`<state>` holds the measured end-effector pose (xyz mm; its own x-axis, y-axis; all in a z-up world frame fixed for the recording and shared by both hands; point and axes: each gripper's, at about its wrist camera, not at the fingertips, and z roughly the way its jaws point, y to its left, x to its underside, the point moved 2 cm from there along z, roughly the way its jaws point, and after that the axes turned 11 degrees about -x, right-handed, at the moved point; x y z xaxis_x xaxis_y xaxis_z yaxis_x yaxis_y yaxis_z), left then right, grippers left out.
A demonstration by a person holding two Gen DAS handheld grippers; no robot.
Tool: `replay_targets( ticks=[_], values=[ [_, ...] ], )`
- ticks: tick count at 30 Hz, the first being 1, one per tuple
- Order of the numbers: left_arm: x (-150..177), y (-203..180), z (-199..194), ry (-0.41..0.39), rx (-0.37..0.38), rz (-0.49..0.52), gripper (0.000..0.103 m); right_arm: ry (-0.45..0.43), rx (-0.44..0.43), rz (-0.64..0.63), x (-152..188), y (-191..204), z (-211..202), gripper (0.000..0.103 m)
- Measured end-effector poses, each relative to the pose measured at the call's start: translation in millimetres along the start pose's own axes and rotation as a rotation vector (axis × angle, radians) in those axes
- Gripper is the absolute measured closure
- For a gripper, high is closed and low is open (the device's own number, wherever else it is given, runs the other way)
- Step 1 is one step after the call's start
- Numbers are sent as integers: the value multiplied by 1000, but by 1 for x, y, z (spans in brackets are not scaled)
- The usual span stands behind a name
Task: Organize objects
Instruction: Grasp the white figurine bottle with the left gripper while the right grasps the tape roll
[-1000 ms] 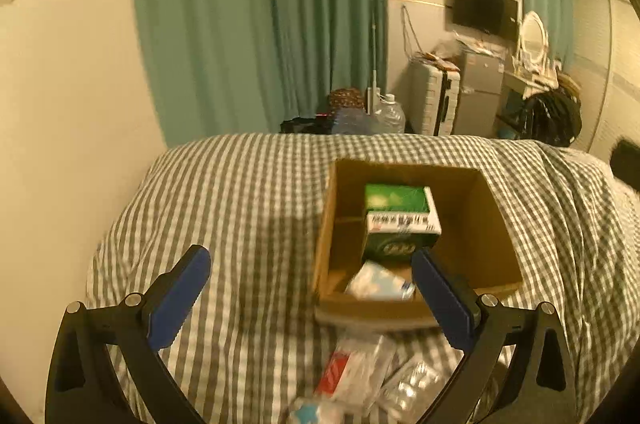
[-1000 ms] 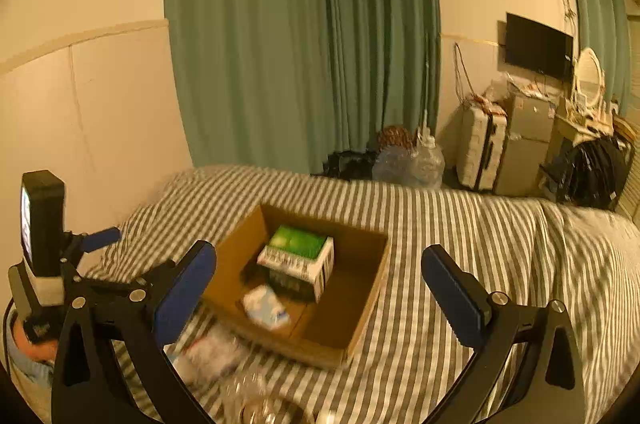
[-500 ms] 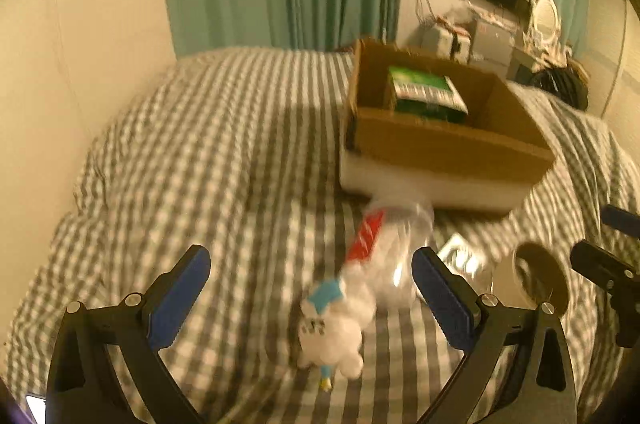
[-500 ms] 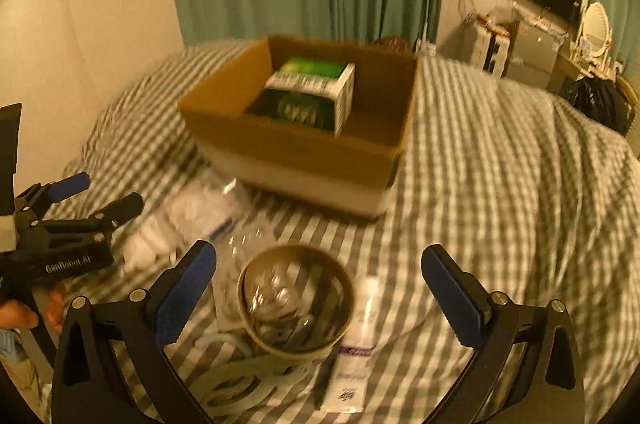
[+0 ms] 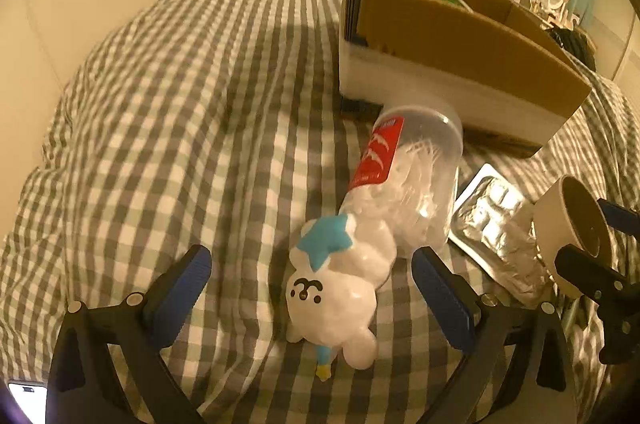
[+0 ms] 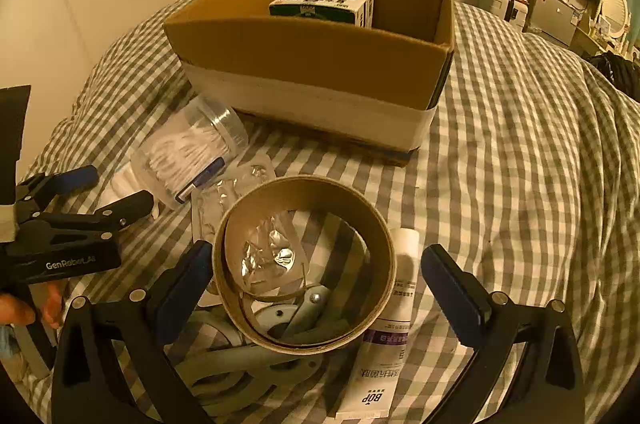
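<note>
left tool (image 5: 310, 288) apart, straddling plush (image 5: 334, 288) for pickup | right tool (image 6: 316, 276) apart around ring (image 6: 306, 264) | box (image 6: 320, 52) on bed, near, ready to receive

A grey-and-white checked bedcover (image 5: 168, 128) carries a brown cardboard box (image 6: 320, 60) holding a green carton (image 6: 324, 2).

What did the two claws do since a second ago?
Both claws dropped from high over the box to the loose things before it: left claw around the white toy, right claw around the cardboard ring. Both stayed open; nothing grabbed.
</note>
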<state>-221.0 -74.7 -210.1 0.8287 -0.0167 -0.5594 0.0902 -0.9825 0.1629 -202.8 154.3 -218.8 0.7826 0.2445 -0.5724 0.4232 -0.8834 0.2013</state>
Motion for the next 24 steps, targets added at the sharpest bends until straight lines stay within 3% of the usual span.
replay_targets(
  ticks=[5,9,13,18,24],
  values=[
    [4,-2,1,10,6,10,12,10,-15,1,2,0,1,6],
    [8,-5,5,26,16,12,24,18,-20,-22,3,5,-1,23],
    [9,-10,4,18,14,26,28,23,-24,-25,3,7,-4,23],
    [10,-18,-2,-5,11,50,45,6,-37,-27,1,10,-13,23],
    [5,-14,-14,-17,-5,37,46,-20,-54,-40,1,15,-28,23]
  ],
)
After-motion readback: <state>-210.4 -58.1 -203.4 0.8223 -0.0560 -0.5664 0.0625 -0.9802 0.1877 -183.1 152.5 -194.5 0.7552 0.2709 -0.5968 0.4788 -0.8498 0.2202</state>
